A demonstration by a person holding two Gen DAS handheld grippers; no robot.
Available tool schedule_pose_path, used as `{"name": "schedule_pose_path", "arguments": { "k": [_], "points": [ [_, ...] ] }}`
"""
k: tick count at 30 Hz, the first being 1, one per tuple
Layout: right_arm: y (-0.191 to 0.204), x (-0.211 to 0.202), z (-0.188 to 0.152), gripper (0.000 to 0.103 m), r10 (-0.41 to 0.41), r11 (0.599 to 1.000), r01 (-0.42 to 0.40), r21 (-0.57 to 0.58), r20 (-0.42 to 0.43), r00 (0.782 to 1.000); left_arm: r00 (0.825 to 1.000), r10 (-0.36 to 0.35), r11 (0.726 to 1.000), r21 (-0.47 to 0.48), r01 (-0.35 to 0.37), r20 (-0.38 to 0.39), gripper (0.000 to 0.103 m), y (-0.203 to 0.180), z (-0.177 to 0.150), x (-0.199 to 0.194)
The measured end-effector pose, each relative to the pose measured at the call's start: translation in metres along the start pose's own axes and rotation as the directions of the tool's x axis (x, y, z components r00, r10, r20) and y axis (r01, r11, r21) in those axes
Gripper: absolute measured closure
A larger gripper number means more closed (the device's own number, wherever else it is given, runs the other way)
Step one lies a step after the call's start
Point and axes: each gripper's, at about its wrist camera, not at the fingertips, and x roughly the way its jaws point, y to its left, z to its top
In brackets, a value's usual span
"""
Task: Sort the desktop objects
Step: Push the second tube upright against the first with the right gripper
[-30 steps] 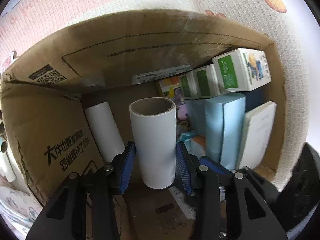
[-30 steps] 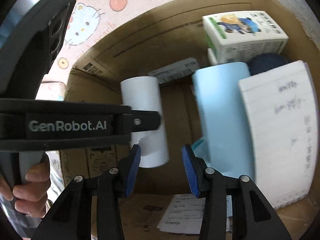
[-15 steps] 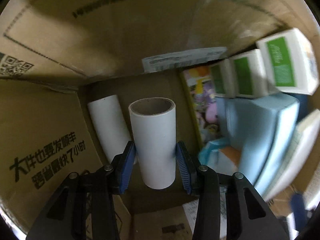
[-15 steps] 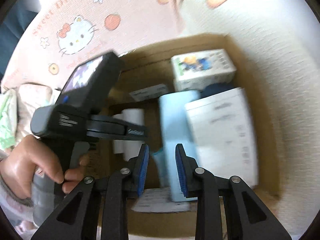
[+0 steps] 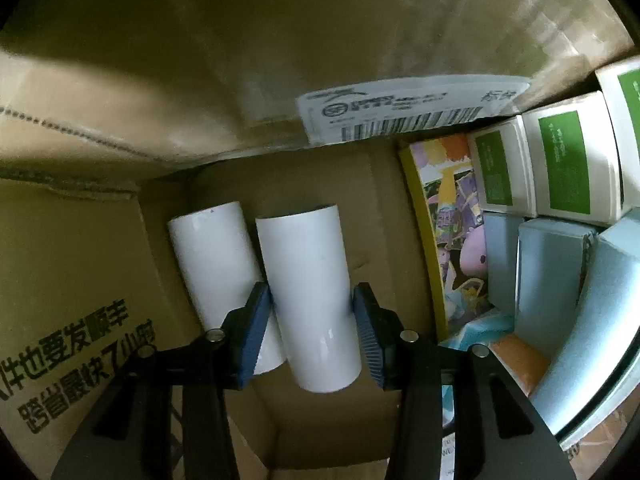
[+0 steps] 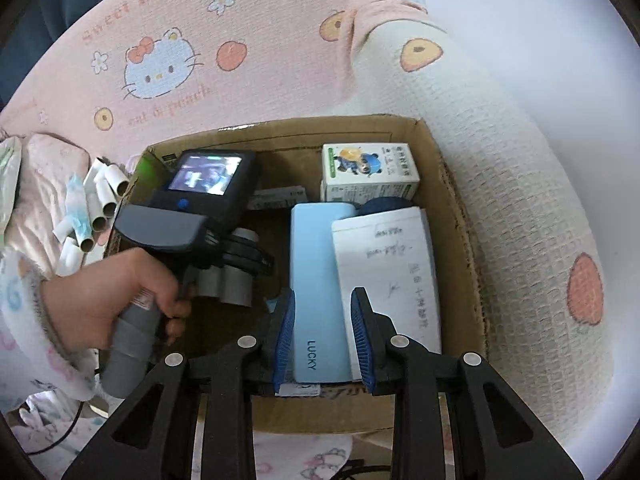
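Observation:
My left gripper (image 5: 312,328) is deep inside the cardboard box (image 5: 72,264), shut on a white tube (image 5: 310,292) held low near the floor. A second white tube (image 5: 212,256) lies right beside it on the left, touching it. In the right wrist view the left gripper's body (image 6: 200,208) reaches into the box (image 6: 460,208) with both tubes (image 6: 224,284) under it. My right gripper (image 6: 322,340) hovers above the box's near edge, open and empty, with a light blue LUCKY box (image 6: 316,280) seen between its fingers below.
The box's right half holds white-green cartons (image 5: 560,168), a colourful picture book (image 5: 452,232), light blue boxes (image 5: 548,268) and a white notebook (image 6: 388,268). Several more white tubes (image 6: 96,208) lie outside left on the pink Hello Kitty blanket (image 6: 160,68).
My left gripper has gone down into the box with the tube, setting it beside the other tube. My right gripper has pulled back up and out of the box.

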Motion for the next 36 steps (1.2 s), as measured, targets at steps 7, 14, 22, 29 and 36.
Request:
{"name": "schedule_pose_path", "arguments": {
  "k": [7, 14, 22, 29, 36],
  "points": [
    [-0.001, 0.007, -0.001, 0.077, 0.02, 1.0, -0.02, 0.014, -0.017, 1.0, 0.999, 0.047, 0.997, 0.057, -0.048, 0.017, 0.049, -0.005, -0.006, -0.007],
    [-0.002, 0.01, 0.0, 0.077, 0.042, 0.999, -0.04, 0.032, -0.055, 0.998, 0.991, -0.125, 0.988, 0.092, 0.121, 0.037, 0.048, 0.013, -0.025, -0.059],
    [0.021, 0.025, 0.01, 0.077, 0.134, 0.991, -0.131, 0.038, -0.118, 0.984, 0.948, -0.269, 0.933, 0.292, 0.212, 0.17, 0.093, 0.045, -0.036, -0.123],
    [0.045, 0.043, 0.026, 0.077, 0.238, 0.971, -0.231, 0.061, -0.148, 0.96, 0.868, -0.398, 0.867, 0.432, 0.25, 0.297, 0.097, 0.055, -0.032, -0.161],
    [0.071, 0.089, 0.043, 0.06, 0.319, 0.947, -0.295, 0.129, -0.256, 0.912, 0.797, -0.485, 0.835, 0.462, 0.3, 0.36, 0.097, 0.087, -0.035, -0.155]
  ]
}}
